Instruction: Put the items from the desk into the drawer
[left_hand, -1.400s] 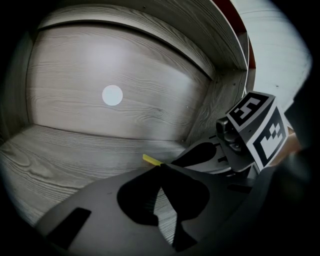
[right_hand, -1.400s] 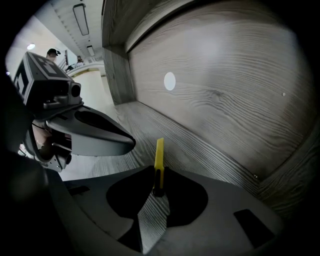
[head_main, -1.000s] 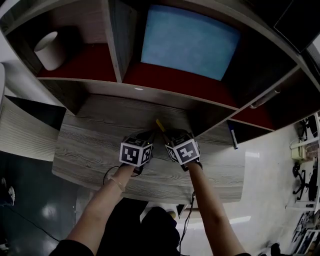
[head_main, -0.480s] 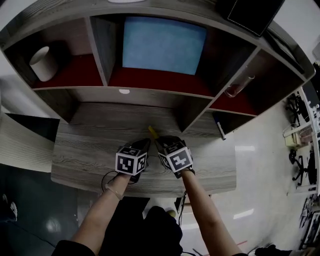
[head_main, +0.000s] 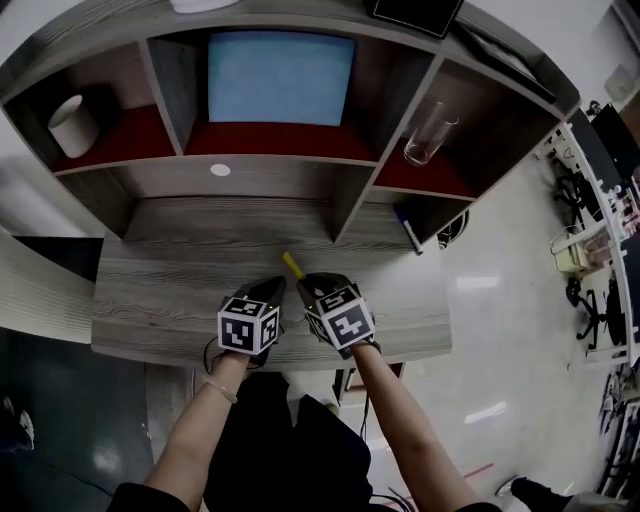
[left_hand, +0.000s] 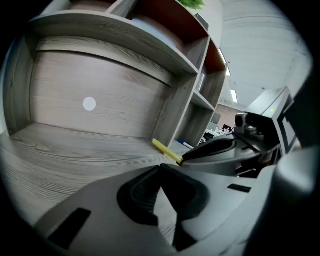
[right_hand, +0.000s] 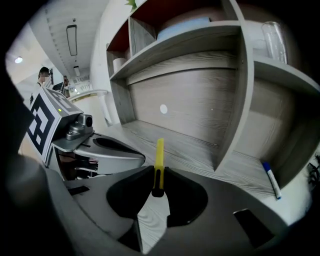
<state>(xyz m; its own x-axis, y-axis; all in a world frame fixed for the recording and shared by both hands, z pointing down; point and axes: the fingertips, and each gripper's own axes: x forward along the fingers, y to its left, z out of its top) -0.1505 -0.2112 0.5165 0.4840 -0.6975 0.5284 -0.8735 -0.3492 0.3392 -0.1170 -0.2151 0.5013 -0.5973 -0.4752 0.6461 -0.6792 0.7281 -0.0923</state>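
Your right gripper (right_hand: 158, 174) pinches the tail of a yellow pen (right_hand: 159, 152) between its jaws, and the pen points ahead toward the shelf (right_hand: 200, 42). Your left gripper (left_hand: 160, 169) sits just beside it with its jaws pressed together on nothing. Compared with a second ago, both grippers have drawn back from the shelf toward the near edge of the desk (head_main: 150, 290), with the yellow pen carried along in the same pinch. A blue pen (right_hand: 270, 179) lies at the desk's right end under the shelf.
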